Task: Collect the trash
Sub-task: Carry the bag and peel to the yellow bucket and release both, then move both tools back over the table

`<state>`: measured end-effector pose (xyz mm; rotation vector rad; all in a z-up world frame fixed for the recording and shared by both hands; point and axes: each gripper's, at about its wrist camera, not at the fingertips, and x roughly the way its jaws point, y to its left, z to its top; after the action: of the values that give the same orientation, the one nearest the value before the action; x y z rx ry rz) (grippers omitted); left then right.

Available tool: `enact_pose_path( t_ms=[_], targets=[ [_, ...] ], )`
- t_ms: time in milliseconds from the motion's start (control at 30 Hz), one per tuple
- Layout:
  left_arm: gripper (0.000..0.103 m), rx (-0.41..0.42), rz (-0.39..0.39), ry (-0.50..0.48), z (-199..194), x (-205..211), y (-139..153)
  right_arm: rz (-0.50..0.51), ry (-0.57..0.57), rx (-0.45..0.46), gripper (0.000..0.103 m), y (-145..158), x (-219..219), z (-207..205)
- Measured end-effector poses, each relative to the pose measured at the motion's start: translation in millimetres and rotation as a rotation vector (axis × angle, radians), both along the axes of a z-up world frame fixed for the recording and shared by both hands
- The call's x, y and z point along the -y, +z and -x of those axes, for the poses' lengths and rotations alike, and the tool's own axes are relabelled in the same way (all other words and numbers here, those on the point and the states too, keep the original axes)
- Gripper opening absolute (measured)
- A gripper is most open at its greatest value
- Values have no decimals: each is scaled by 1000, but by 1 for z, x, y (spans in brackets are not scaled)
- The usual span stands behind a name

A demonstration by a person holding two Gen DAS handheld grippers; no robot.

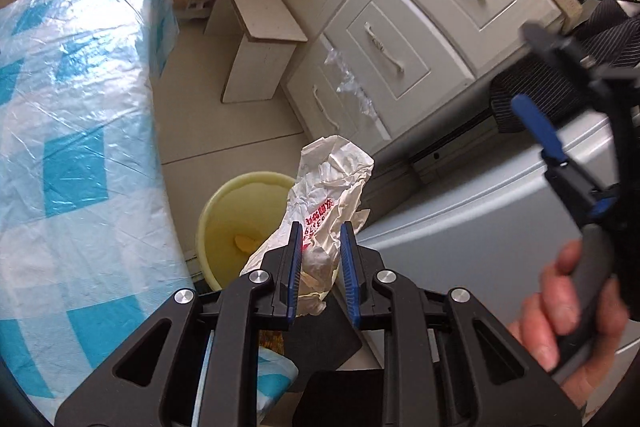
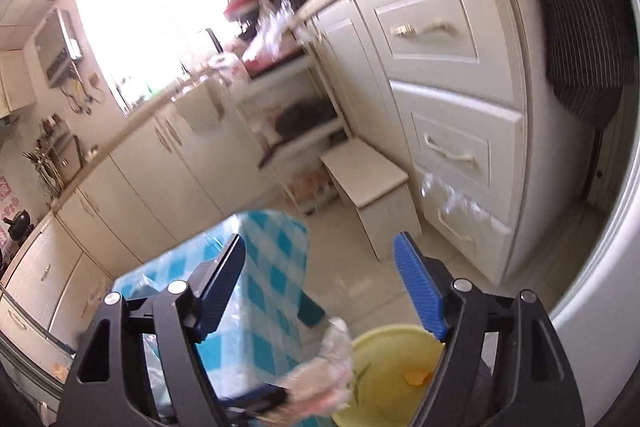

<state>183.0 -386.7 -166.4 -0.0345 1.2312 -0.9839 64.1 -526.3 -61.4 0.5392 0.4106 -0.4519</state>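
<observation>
left gripper pinched on crumpled white wrapper, held just over yellow bin near the checkered table. probably light, soft, crushable; lower-middle grip should suffice. right gripper spread wide, holding nothing.

Yellow bin, blue-checked white tablecloth

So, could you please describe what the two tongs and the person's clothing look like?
Both the left tongs and right tongs have black angular linkage frames with silver round pivot bolts and ribbed blue pads on the fingers. No cables show. The person wears a dark, finely pinstriped garment.
</observation>
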Motion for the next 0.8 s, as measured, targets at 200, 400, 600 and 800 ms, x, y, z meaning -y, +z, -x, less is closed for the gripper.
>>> enact_pose_path(
  t_ms=[200, 400, 600, 800],
  targets=[
    [40, -42, -118, 8, 3, 37, -34, -48, 34, 26, 74, 4, 7, -11],
    [63, 33, -147, 5, 11, 37, -26, -74, 24, 41, 75, 9, 10, -10],
    [70, 52, -159, 28, 9, 19, -17, -64, 34, 35, 75, 9, 0, -11],
    [72, 202, -229, 55, 23, -22, 17, 10, 51, 10, 75, 13, -15, -18]
  ],
)
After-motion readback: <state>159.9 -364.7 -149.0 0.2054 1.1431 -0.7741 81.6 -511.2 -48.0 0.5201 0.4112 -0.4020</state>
